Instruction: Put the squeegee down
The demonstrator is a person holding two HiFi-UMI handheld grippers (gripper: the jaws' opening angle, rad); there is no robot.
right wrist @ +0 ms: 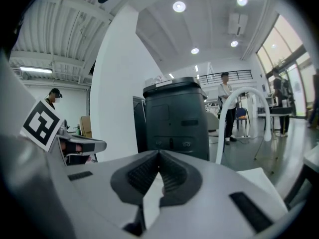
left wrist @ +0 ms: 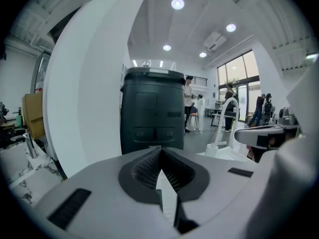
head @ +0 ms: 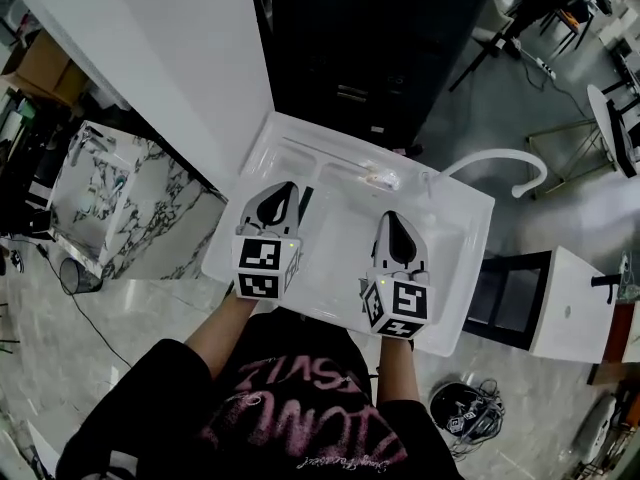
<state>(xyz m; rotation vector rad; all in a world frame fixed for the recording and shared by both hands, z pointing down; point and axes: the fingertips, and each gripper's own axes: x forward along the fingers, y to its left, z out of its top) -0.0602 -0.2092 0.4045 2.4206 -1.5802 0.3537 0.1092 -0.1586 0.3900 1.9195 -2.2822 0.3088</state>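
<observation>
The squeegee cannot be picked out with certainty: a small pale object, too small to identify, lies in the shallow white plastic tray, ahead of the right gripper. There are two grippers. Both hover over the tray's near half, each with its jaws together at the tips and nothing between them. The left gripper sits well apart from that object. The person's arms are cut off by the black printed shirt. One dark green ribbed bin stands beyond the tray. One white arched tube rises beside it. Several distant people are too small to count.
</observation>
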